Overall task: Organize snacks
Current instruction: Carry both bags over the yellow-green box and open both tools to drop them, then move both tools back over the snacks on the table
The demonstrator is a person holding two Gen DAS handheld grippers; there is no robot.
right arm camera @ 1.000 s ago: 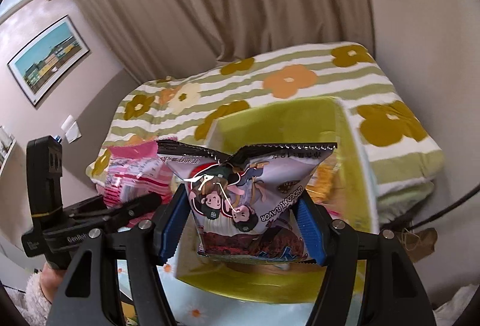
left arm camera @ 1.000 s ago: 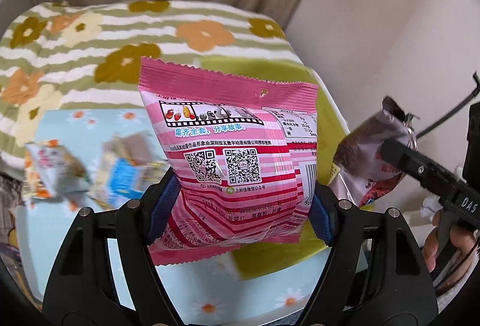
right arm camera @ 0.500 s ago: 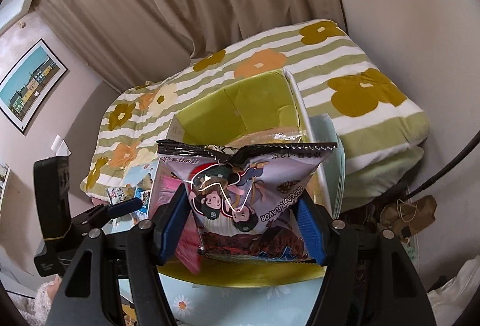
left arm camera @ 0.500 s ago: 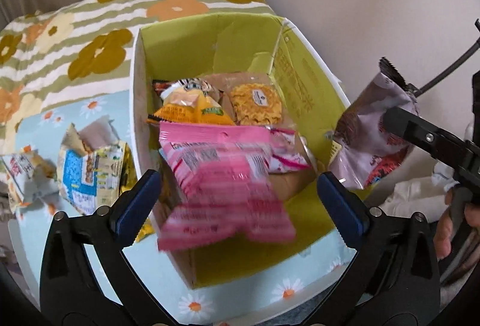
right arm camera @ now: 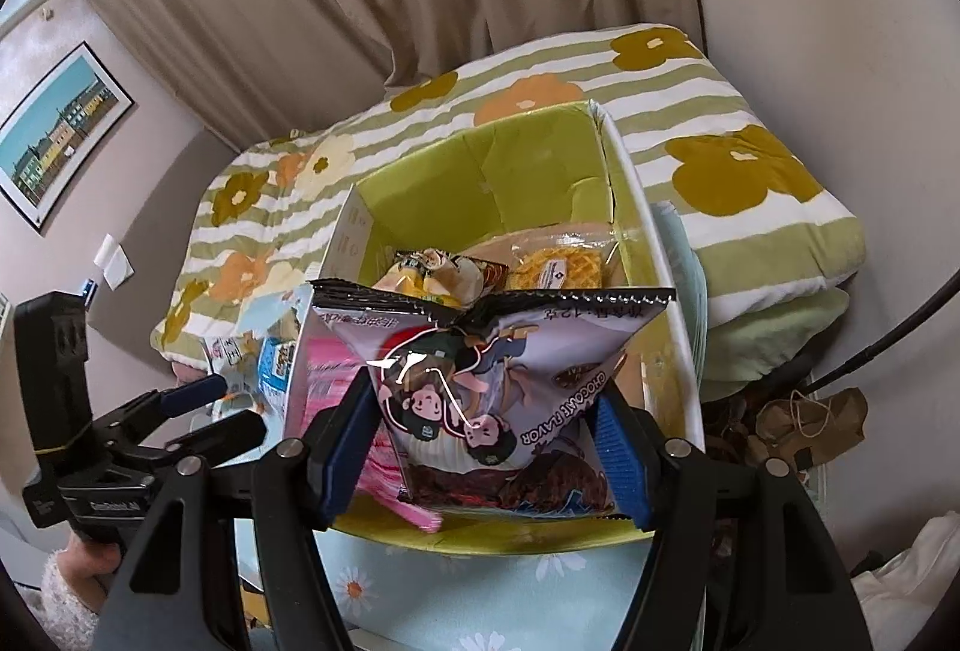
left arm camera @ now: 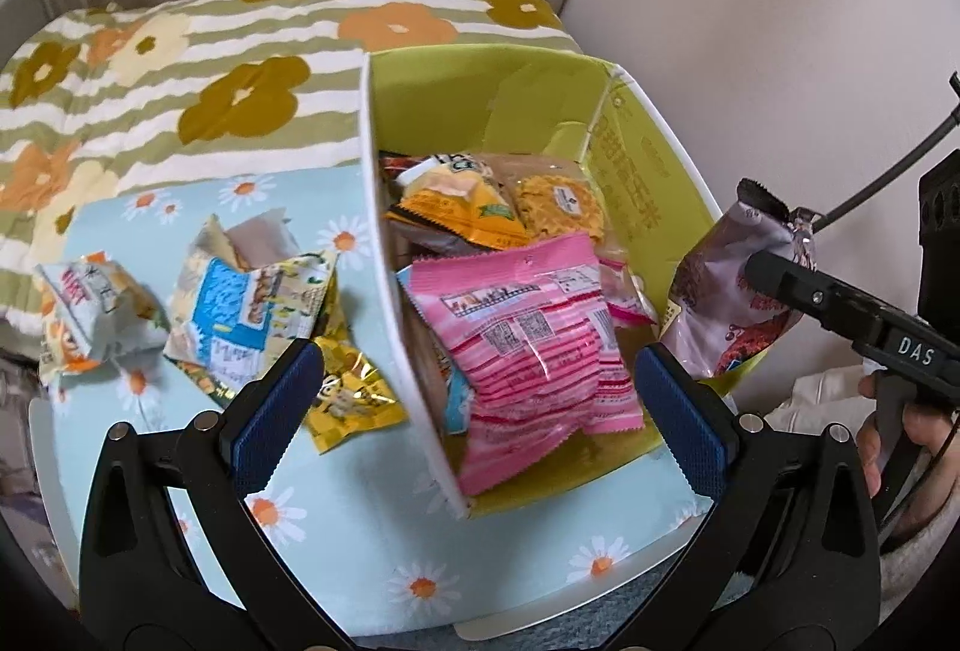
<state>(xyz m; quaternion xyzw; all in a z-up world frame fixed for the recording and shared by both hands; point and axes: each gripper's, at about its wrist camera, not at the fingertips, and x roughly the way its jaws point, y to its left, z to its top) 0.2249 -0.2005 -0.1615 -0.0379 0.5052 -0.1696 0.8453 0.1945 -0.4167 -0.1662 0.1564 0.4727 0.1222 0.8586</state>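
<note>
A green-lined cardboard box (left arm camera: 648,171) stands on the daisy-print table and holds several snack packets. A pink packet (left arm camera: 534,351) lies on top of them inside the box, near its front. My left gripper (left arm camera: 480,411) is open and empty, just above and in front of the box. My right gripper (right arm camera: 480,447) is shut on a purple chocolate-flavour packet (right arm camera: 498,399), held above the box's near edge (right arm camera: 480,540). That packet also shows at the right of the left wrist view (left arm camera: 732,303).
Loose packets lie on the table left of the box: a blue and yellow one (left arm camera: 252,309), a white and orange one (left arm camera: 96,315), a yellow one (left arm camera: 348,399). A flowered blanket (left arm camera: 180,69) covers the bed behind. A wall stands close on the right.
My left gripper opened and dropped the pink packet into the box, where it now lies. My right gripper moved closer over the box with the purple packet still held.
</note>
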